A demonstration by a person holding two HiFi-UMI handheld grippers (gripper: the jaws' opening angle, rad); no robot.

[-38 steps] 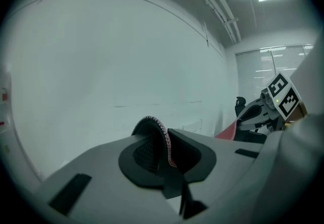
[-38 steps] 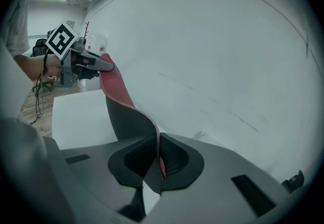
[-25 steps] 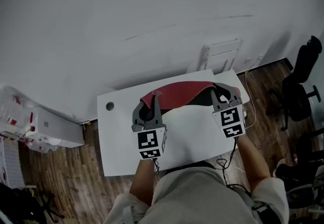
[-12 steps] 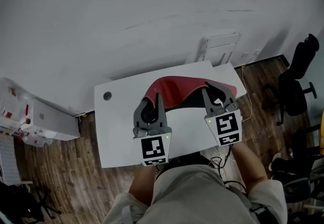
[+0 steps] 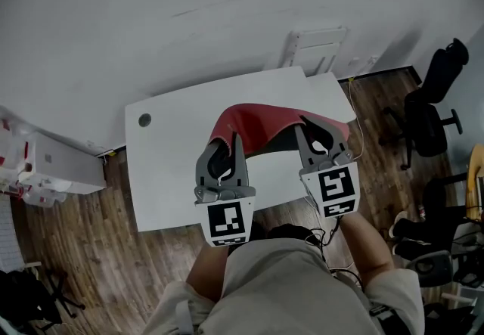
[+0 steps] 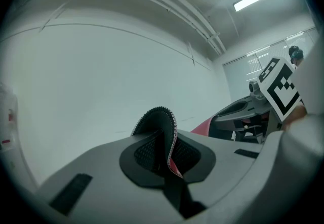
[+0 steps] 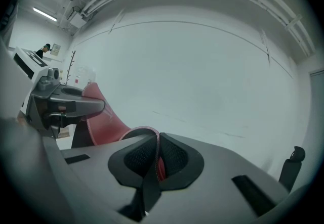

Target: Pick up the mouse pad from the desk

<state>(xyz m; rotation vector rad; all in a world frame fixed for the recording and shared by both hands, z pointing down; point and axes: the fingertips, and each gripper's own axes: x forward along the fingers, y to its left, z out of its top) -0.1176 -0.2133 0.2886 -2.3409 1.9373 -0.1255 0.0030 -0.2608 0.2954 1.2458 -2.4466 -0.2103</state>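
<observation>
The red mouse pad (image 5: 253, 128) hangs in the air above the white desk (image 5: 170, 167), sagging between my two grippers. My left gripper (image 5: 221, 162) is shut on the pad's left end, whose black underside and stitched edge (image 6: 161, 132) curl up between the pads. My right gripper (image 5: 320, 143) is shut on the right end, where the red edge (image 7: 152, 149) is pinched in the jaws. In the right gripper view the pad (image 7: 104, 119) stretches away toward the left gripper.
The desk has a round cable hole (image 5: 144, 119) at its far left corner. A white frame (image 5: 314, 50) leans on the wall behind the desk. A black office chair (image 5: 427, 110) stands at the right, white boxes (image 5: 45, 175) at the left.
Both grippers have come toward me with the pad, which now hangs off the desk. The whole view has shifted back from the wall.
</observation>
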